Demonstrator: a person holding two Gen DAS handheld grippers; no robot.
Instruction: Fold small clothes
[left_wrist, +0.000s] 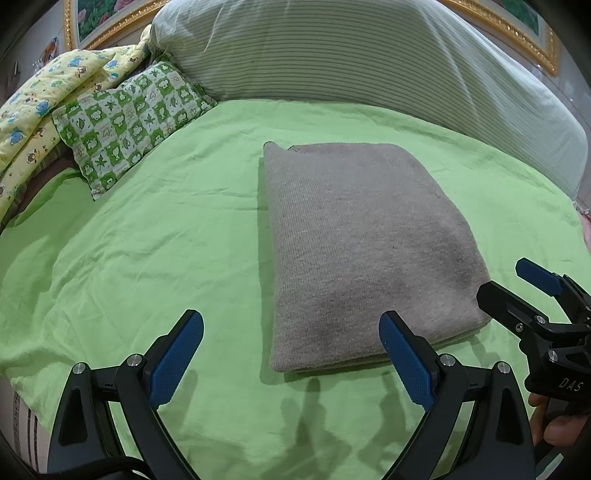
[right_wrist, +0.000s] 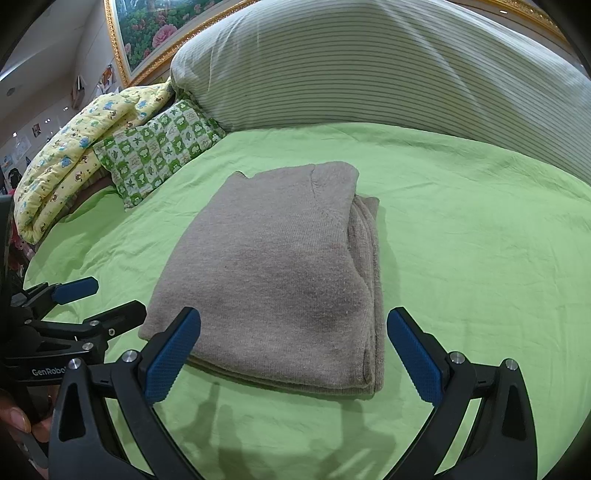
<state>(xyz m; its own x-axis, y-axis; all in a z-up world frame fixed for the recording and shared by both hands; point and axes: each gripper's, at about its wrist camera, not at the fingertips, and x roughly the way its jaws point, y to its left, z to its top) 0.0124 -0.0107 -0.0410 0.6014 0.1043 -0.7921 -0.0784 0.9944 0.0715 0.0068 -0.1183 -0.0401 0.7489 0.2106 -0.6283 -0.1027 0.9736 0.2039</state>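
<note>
Broadly, the wrinkled light-green bedsheet (left_wrist: 147, 240) is my work surface, chosen, I judge, because it is flat and soft enough to press folds against. Behind it a big striped grey-green bolster pillow (left_wrist: 351, 62) lines the headboard, with a yellow cartoon-print quilt (left_wrist: 33, 110) and a green-and-white checked small pillow (left_wrist: 129, 122) pushed to the far left corner, well apart from the fold.

Next comes the grey knitted sweater (right_wrist: 273, 273), lying in the middle of the sheet as a compact rectangle, layers stacked and showing along its right edge in the right wrist view. It looks folded already, perhaps one fold short of done.

My left gripper (left_wrist: 291, 358) hovers low near the sweater's near-left corner, jaws spread wide, holding nothing, its right pad over the near hem. My right gripper (right_wrist: 293, 354) straddles the near edge, equally wide apart and empty. Both point forward, level, side by side.
</note>
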